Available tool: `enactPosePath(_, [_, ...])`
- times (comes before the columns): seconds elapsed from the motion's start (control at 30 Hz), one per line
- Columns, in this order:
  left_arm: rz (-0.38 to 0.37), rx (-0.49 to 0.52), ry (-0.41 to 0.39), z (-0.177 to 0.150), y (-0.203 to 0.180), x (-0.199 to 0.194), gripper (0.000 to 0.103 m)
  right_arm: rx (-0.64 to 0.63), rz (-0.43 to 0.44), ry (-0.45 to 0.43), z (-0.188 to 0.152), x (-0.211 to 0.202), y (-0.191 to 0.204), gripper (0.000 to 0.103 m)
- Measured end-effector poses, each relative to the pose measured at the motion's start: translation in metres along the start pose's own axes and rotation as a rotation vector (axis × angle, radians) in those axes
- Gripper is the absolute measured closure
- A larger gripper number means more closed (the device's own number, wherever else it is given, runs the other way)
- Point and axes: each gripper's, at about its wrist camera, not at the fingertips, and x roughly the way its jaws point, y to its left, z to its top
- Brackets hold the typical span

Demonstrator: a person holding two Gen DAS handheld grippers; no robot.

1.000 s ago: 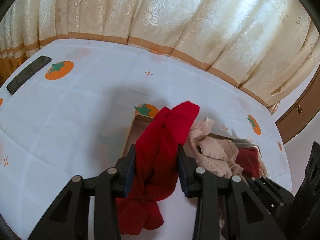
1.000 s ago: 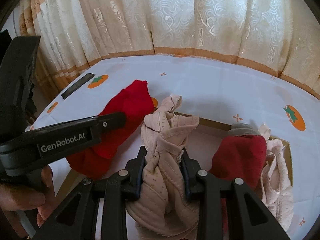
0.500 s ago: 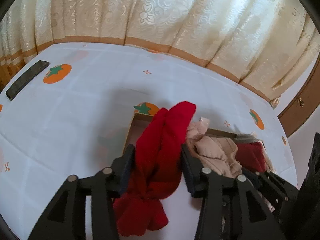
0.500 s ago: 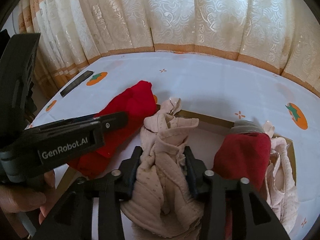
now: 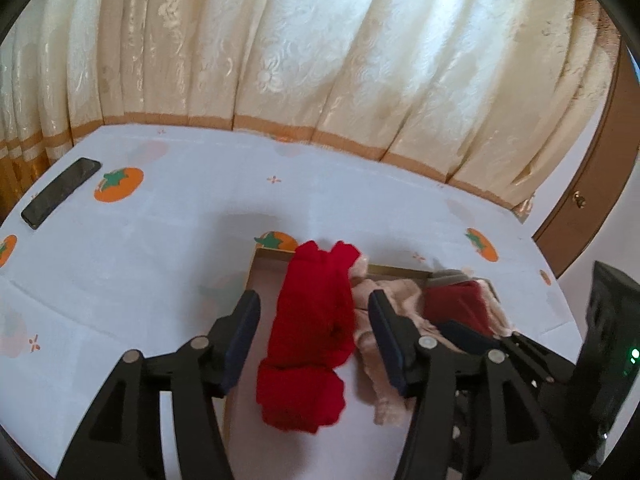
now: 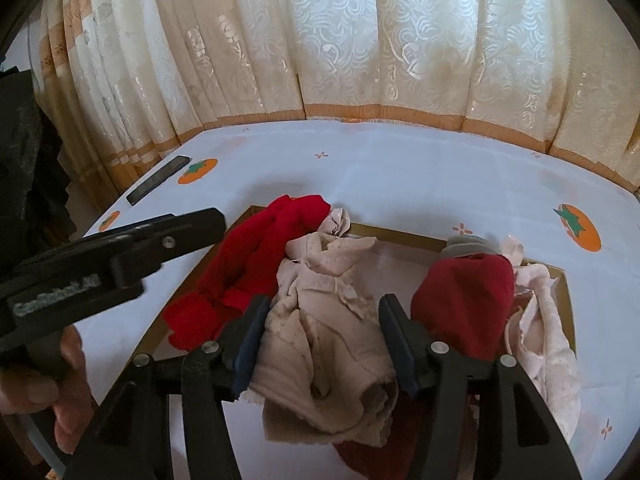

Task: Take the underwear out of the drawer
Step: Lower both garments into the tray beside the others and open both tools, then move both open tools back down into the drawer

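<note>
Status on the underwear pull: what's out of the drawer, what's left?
Done: nothing clearly out; no garment lies on the tablecloth. In hand: nothing gripped. Both tongs have just been opening: left tongs straddle the red underwear, right tongs the beige underwear. Left: both, plus a dark red piece and a pale pink one, remain in the drawer.

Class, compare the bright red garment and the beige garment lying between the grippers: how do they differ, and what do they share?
The red garment is plain bright red; the beige garment is pale with tiny dots. The red garment lies at the drawer's left edge, the beige garment nearer the middle. The red garment sits between the left gripper's opened jaws, the beige one between the right gripper's. Both are crumpled and released.
</note>
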Motion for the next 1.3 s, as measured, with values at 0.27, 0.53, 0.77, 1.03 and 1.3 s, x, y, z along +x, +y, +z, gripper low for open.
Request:
enactPosePath(0.27, [-0.031, 0.037, -0.025, -0.018, -0.01, -0.016, 0.044, 0.013, 0.021, -0.015, -0.006, -0.015, -0.001, 0.042])
enactPosePath(0.53, [-0.08, 0.072, -0.081, -0.039, -0.017, -0.047, 0.043, 0.021, 0.068, -0.056, -0.019, -0.047, 0.003, 0.042])
enactPosePath(0.77, [-0.145, 0.097, -0.15, -0.07, -0.02, -0.092, 0.035, -0.057, 0.116, -0.093, -0.045, -0.103, 0.009, 0.041])
enactPosePath(1.03, [-0.163, 0.129, -0.247, -0.095, -0.019, -0.138, 0.029, -0.063, 0.116, -0.145, -0.081, -0.164, -0.008, 0.037])
enactPosePath(1.3, [-0.176, 0.164, -0.198, -0.129, -0.023, -0.145, 0.029, -0.075, 0.129, -0.153, -0.107, -0.215, -0.016, 0.036])
